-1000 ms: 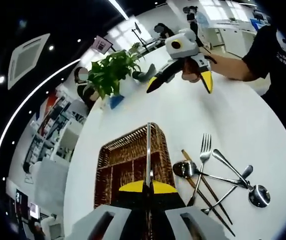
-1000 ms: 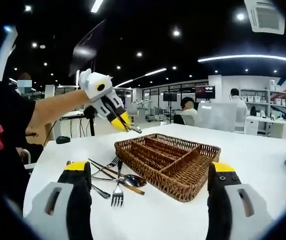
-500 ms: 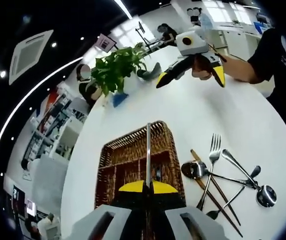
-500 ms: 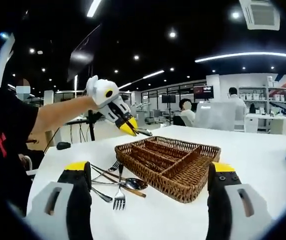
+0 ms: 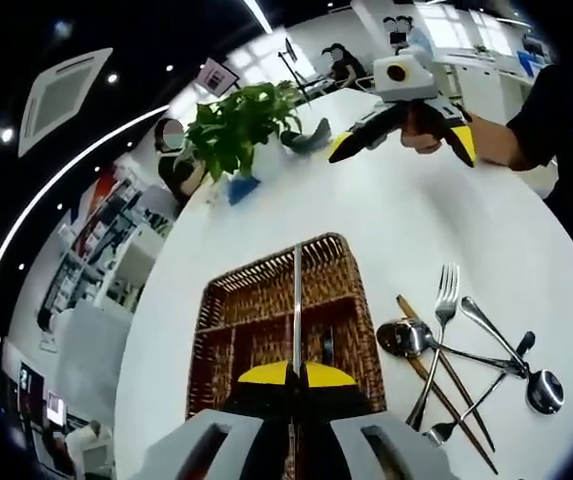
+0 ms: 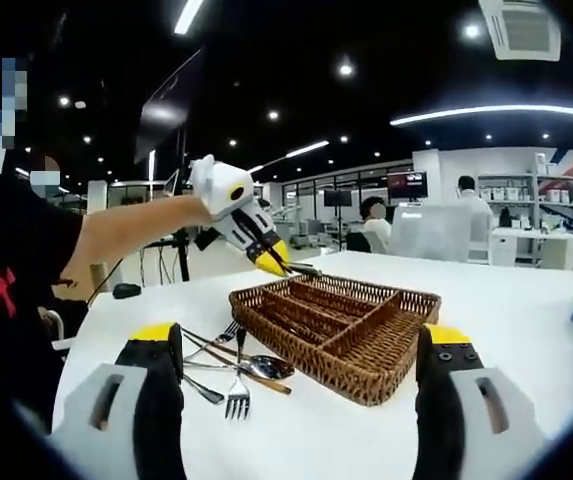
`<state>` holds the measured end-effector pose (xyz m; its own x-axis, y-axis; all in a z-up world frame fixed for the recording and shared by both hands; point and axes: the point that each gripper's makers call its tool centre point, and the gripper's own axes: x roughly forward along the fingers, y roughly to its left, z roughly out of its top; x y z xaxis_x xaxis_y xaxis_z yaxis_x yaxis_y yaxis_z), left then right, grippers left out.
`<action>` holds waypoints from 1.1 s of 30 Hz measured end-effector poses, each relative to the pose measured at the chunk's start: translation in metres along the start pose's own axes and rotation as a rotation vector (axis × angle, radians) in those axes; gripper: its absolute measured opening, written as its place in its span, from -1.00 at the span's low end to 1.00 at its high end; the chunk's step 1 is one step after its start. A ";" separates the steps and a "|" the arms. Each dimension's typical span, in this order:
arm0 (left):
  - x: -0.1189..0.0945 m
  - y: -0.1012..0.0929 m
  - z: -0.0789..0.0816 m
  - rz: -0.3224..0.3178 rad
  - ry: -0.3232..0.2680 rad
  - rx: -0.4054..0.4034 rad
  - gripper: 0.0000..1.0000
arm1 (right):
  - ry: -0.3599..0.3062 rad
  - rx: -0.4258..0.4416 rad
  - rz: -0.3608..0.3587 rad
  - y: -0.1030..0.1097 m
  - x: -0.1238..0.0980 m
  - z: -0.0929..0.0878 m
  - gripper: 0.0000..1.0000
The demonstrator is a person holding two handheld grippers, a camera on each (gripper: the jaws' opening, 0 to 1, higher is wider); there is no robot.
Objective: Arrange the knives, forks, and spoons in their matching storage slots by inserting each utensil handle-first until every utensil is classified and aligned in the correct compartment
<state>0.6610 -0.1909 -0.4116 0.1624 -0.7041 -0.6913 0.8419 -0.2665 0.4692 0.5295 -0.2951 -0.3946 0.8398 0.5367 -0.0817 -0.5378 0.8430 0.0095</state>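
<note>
Left hand-held gripper [image 5: 296, 374] jaws pinched together on a knife [image 5: 297, 305], its long axis running straight ahead along the jaws, free end pointing away over the wicker tray [image 5: 228, 330]. Tray sits just ahead of and under that gripper, long slots running the same way as the knife. To the right of the tray on the white tabletop [image 5: 406, 230], a loose pile: fork [image 5: 433, 345] with tines pointing away, spoon [image 5: 403, 338] bowl near the tray, a brown-handled utensil [image 5: 444, 370] lying diagonal, more spoons [image 5: 544, 388] crossing each other, all touching or overlapping. Farther off, right hand-held gripper [image 5: 403, 145] held by a hand above the tabletop, potted plant [image 5: 234, 125] beyond the tray. In the right gripper view, right hand-held gripper [image 6: 296, 350] jaws spread wide, nothing between them; utensil pile [image 6: 228, 368] near the left jaw, tray [image 6: 336, 325] ahead between jaws, left hand-held gripper [image 6: 271, 256] over the tray's far left corner, knife tip angled down toward it.
</note>
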 end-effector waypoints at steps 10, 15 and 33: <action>0.006 0.004 -0.006 -0.010 -0.002 -0.011 -0.98 | 0.014 0.002 -0.002 0.000 0.004 -0.004 0.99; 0.010 0.002 -0.010 -0.017 -0.003 -0.015 -0.98 | 0.017 -0.001 -0.003 0.002 0.005 -0.006 0.99; 0.029 -0.012 -0.027 -0.046 -0.017 -0.037 -0.98 | 0.027 -0.004 -0.002 0.002 0.008 -0.010 0.99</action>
<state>0.6689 -0.1907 -0.4523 0.1141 -0.7031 -0.7019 0.8668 -0.2747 0.4161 0.5345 -0.2890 -0.4050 0.8389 0.5334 -0.1081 -0.5361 0.8442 0.0055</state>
